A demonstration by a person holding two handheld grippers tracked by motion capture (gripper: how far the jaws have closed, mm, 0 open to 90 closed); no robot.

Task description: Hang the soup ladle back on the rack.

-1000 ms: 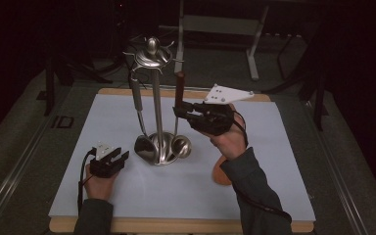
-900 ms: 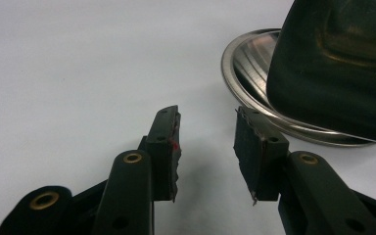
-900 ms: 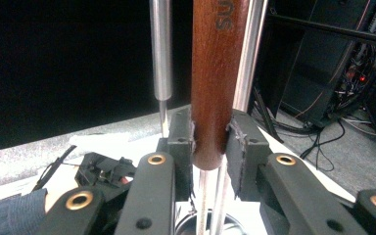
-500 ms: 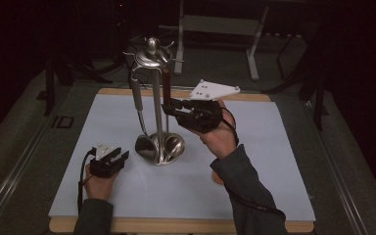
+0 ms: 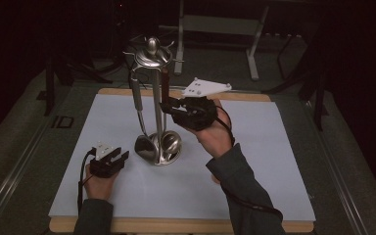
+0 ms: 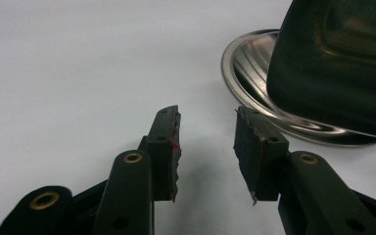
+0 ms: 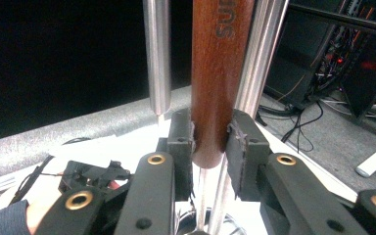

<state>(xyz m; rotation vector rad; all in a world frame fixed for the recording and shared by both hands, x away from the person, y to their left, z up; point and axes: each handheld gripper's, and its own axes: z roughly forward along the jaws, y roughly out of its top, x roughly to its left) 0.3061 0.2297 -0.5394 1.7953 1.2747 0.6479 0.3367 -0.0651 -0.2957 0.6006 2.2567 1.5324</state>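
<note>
A steel utensil stand (image 5: pixel 155 105) rises from a round base (image 5: pixel 162 155) on the white mat (image 5: pixel 254 161). A steel-handled utensil (image 5: pixel 137 100) hangs on its left side, its bowl down by the base. My right gripper (image 5: pixel 168 106) is raised beside the stand pole, shut on the brown wooden handle (image 5: pixel 165 85) of another utensil. In the right gripper view the jaws (image 7: pixel 210 142) clamp the wooden handle (image 7: pixel 220 73) near its lower end, between the steel handle (image 7: pixel 156 54) and the pole (image 7: pixel 262 58). My left gripper (image 5: pixel 118 157) rests on the mat, left of the base, open and empty (image 6: pixel 206 142).
The stand's shiny base (image 6: pixel 254 68) and a dark utensil bowl (image 6: pixel 338 63) lie just ahead and right of the left jaws. The mat lies on a wooden board. A metal frame (image 5: pixel 220 24) stands behind the table in the dark.
My right gripper has carried the wooden-handled utensil leftward, from right of the stand to right beside its pole. The left gripper has stayed put.
</note>
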